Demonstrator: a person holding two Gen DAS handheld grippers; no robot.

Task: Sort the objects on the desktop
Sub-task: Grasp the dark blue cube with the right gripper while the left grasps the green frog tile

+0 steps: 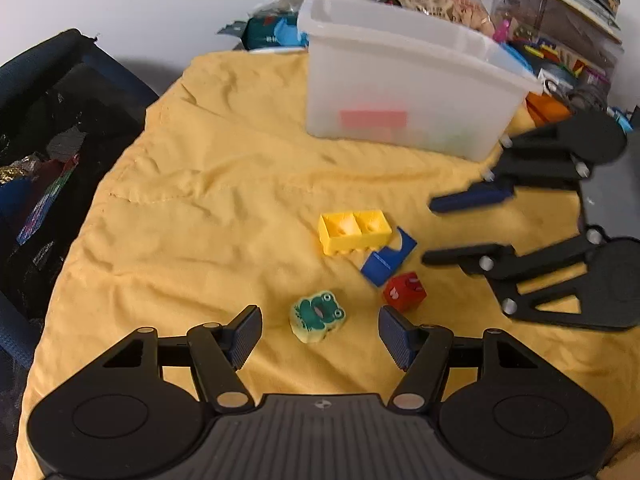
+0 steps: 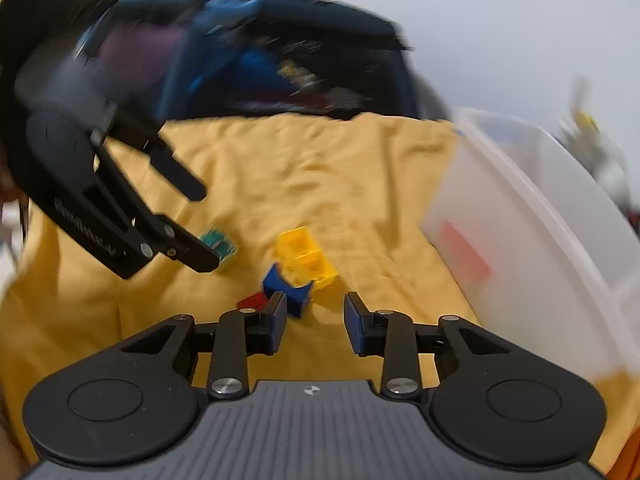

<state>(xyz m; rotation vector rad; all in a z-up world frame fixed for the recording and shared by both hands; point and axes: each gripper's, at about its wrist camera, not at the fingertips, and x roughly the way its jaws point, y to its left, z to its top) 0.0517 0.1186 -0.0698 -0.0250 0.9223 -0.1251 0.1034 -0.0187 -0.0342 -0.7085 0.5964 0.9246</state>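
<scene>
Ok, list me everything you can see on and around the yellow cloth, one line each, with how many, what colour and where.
frog eraser: one, green on cream, on the cloth, nearest the left hand-held gripper
yellow block: one, yellow, two open cells, mid-cloth
blue block: one, blue with a curved cutout, touching the yellow block
red block: one, red, just beside the blue block
storage bin: one, translucent white, at the far side of the cloth, something reddish inside
cloth: one, yellow, wrinkled, under everything
dark bag: one, black and navy, off the cloth's edge
clutter: mixed colours, behind the bin, too jumbled to count
left hand-held gripper: open, empty
right hand-held gripper: open, empty, near the blocks
</scene>
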